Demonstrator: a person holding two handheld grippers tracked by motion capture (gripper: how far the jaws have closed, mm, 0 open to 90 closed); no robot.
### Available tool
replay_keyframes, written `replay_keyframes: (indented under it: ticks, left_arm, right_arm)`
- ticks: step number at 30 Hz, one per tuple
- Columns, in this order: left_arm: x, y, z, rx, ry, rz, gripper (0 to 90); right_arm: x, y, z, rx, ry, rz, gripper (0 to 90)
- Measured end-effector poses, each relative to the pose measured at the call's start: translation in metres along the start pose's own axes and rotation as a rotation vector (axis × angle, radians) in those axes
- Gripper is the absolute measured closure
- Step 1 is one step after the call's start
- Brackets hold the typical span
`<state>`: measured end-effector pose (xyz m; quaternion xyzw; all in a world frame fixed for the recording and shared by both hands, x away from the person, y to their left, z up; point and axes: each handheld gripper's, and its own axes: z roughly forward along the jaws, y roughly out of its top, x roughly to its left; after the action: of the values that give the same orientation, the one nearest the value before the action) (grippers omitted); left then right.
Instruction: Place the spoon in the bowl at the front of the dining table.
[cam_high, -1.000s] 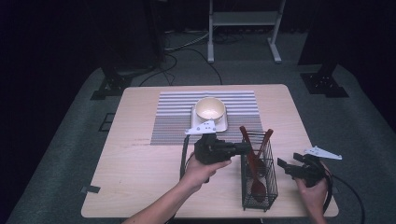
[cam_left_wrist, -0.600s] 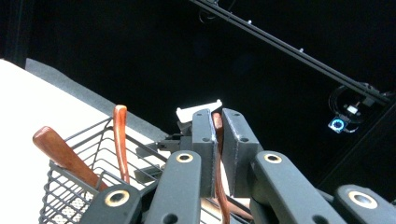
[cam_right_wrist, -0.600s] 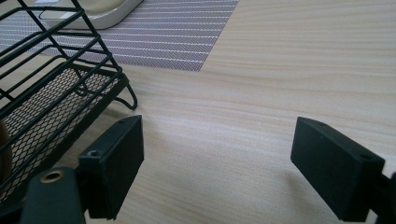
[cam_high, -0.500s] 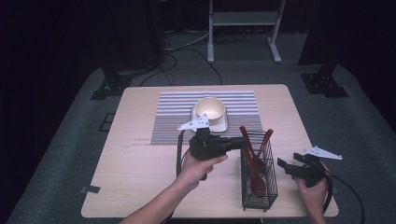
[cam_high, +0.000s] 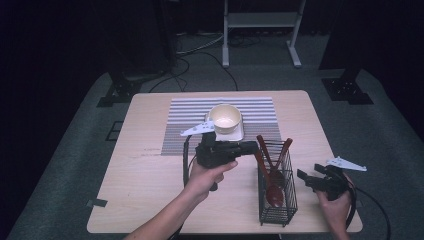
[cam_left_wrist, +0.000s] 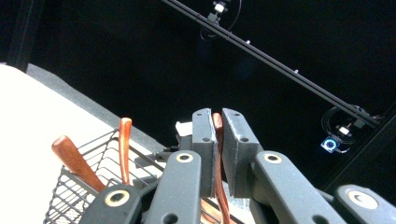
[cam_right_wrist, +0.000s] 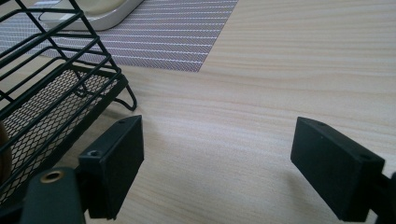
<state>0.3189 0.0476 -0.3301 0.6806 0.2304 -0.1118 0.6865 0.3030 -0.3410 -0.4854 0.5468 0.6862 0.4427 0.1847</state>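
Observation:
A black wire basket (cam_high: 278, 205) stands at the table's front right and holds several brown wooden spoons. My left gripper (cam_high: 255, 148) reaches in level from the left. It is shut on the thin handle of the wooden spoon (cam_high: 261, 150) that leans left out of the basket. In the left gripper view that handle (cam_left_wrist: 217, 135) is pinched between the pads of the gripper (cam_left_wrist: 215, 114). Two more handles (cam_left_wrist: 124, 147) rise from the basket (cam_left_wrist: 79, 191). My right gripper (cam_high: 302, 175) rests low, right of the basket, open, with bare table between the jaws (cam_right_wrist: 217, 126).
A cream bowl (cam_high: 225, 116) on a white square dish sits on a striped mat (cam_high: 185, 120) behind the left gripper. The basket's corner (cam_right_wrist: 51, 88) is close on the right gripper's left. The table's front edge is near both hands.
The left gripper has shifted slightly left and away, still shut on the spoon handle, so more of the bowl shows. The right gripper has stayed put.

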Motion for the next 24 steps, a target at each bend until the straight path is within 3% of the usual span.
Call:
replay_keyframes:
  ticks: [5, 10, 24]
  left_arm:
    - [0.002, 0.003, -0.008, -0.028, -0.001, -0.016, 84.3]
    - [0.007, 0.004, -0.016, -0.055, -0.005, -0.06, 84.3]
    - [0.013, 0.011, -0.04, -0.123, 0.014, -0.091, 84.3]
  right_arm:
    - [0.0, 0.0, 0.0, 0.0, -0.001, -0.001, 16.1]
    - [0.0, 0.0, 0.0, 0.001, -0.001, 0.0, 16.1]
    - [0.0, 0.0, 0.0, 0.001, -0.003, -0.002, 16.1]
